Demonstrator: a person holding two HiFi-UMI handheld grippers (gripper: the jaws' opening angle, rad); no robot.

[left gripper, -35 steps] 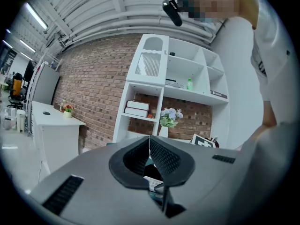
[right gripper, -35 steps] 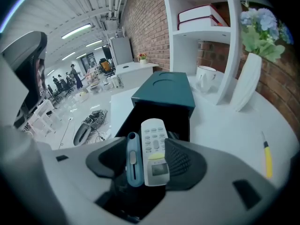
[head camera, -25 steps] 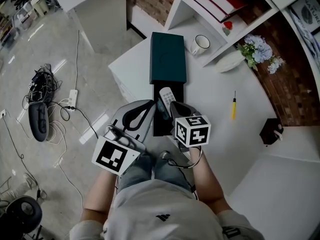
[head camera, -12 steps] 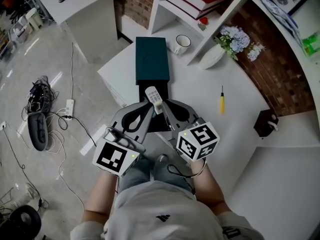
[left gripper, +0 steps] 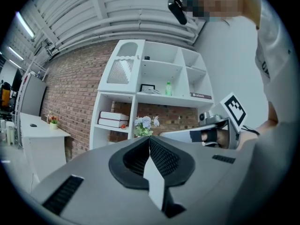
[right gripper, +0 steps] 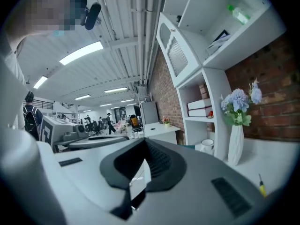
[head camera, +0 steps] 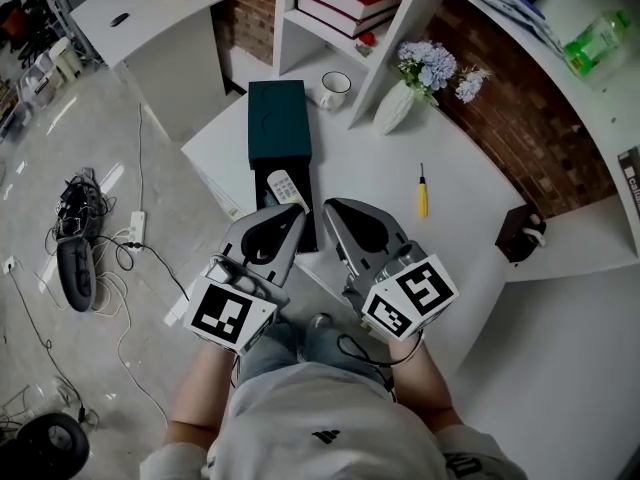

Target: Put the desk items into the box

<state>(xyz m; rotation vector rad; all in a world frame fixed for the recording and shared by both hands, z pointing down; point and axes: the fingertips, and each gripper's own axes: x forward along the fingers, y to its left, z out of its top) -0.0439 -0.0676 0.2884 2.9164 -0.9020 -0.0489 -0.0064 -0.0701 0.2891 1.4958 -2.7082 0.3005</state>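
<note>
A black box [head camera: 300,230] lies open on the white desk [head camera: 380,178], its dark teal lid [head camera: 278,118] slid to the far end. A white remote [head camera: 285,188] rests inside the box. A yellow screwdriver [head camera: 422,192] lies on the desk to the right. My left gripper [head camera: 300,210] hangs over the box's near end, jaws shut and empty [left gripper: 149,137]. My right gripper [head camera: 332,206] is just right of the box, also shut on nothing [right gripper: 144,139].
A white mug [head camera: 331,90] and a white vase of flowers [head camera: 398,106] stand by the shelf unit [head camera: 345,13] with red books. A small dark object [head camera: 520,233] sits at the desk's right edge. Cables and a power strip [head camera: 135,218] lie on the floor at left.
Both grippers have drawn back toward me, the right one swinging off to the right of the box. The remote stays in the box. The head view now takes in more of the desk.
</note>
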